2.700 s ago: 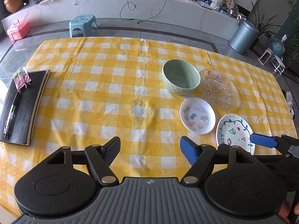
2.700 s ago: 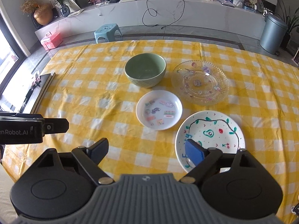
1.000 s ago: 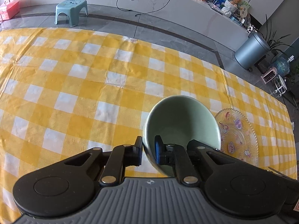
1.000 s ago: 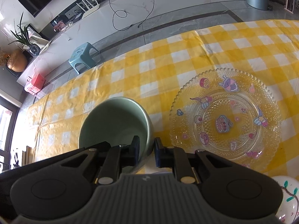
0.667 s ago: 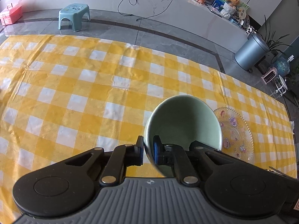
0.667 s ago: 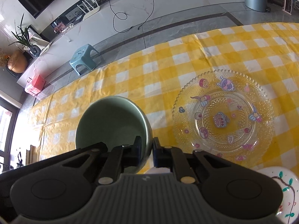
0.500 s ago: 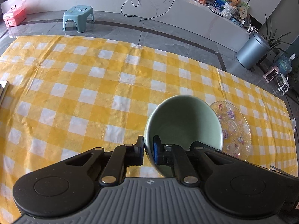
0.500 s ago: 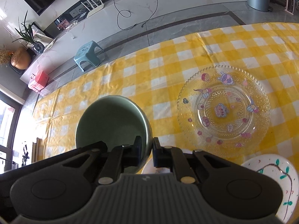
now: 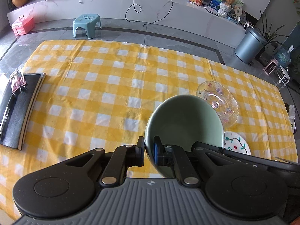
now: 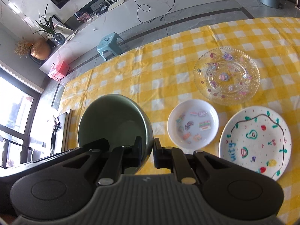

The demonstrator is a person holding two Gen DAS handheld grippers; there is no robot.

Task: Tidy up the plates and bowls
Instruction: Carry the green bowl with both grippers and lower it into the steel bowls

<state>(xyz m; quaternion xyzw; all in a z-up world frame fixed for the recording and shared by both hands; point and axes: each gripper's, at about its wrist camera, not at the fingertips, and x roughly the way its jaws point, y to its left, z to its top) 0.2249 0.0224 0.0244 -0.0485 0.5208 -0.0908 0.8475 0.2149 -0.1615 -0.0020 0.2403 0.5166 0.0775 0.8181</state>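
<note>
We hold the green bowl point(image 9: 184, 120) with both grippers at once, clear of the yellow checked tablecloth point(image 9: 105, 86). The left gripper point(image 9: 149, 151) is clenched on the bowl's left rim: one finger sits outside the wall, the blue-padded finger inside. The right gripper point(image 10: 149, 151) is clenched on the opposite rim in the same manner, one finger inside the bowl and one outside. In both wrist views the bowl appears tilted, with its opening facing away from the cameras and its interior bare.

In the right wrist view we see three pieces lying flat on the cloth to the right of the bowl. The clear glass plate point(image 10: 226, 76) with cartoon decals lies farthest from us. The small white dish point(image 10: 193, 123) with stickers lies nearer, just beside the glass plate. The white plate point(image 10: 255, 140) with a hand-drawn vine and fruit lies just beside the dish on its right.

In the left wrist view a black notebook point(image 9: 16, 108) rests at the left edge of the table.
</note>
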